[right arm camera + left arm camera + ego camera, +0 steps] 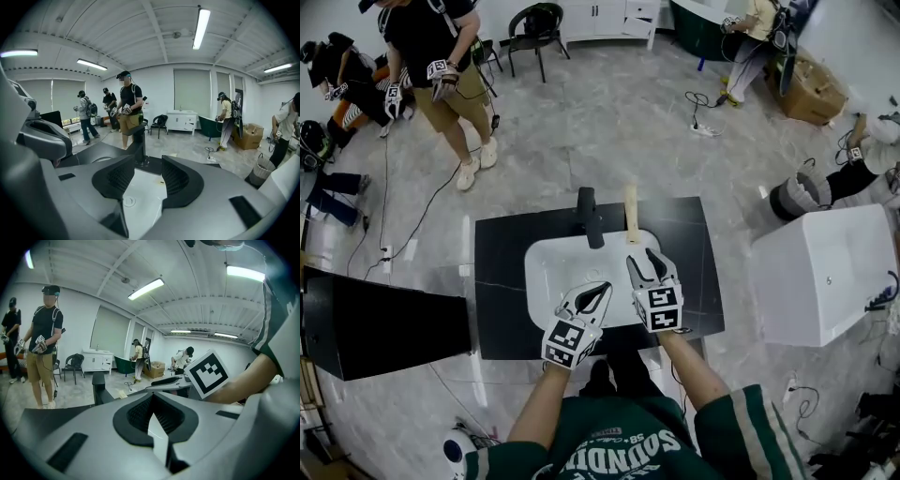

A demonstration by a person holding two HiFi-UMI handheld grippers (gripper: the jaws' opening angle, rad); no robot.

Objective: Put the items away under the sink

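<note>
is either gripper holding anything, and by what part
Nothing is held. The left gripper has jaws closed on nothing; the right gripper has jaws apart, only the white basin showing between them.

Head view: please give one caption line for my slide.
Left gripper shut and right gripper open, both empty above a white sink with a black faucet.

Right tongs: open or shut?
Open. In the right gripper view the right tongs stand apart, with only the white sink basin showing between them; nothing gripped.
</note>
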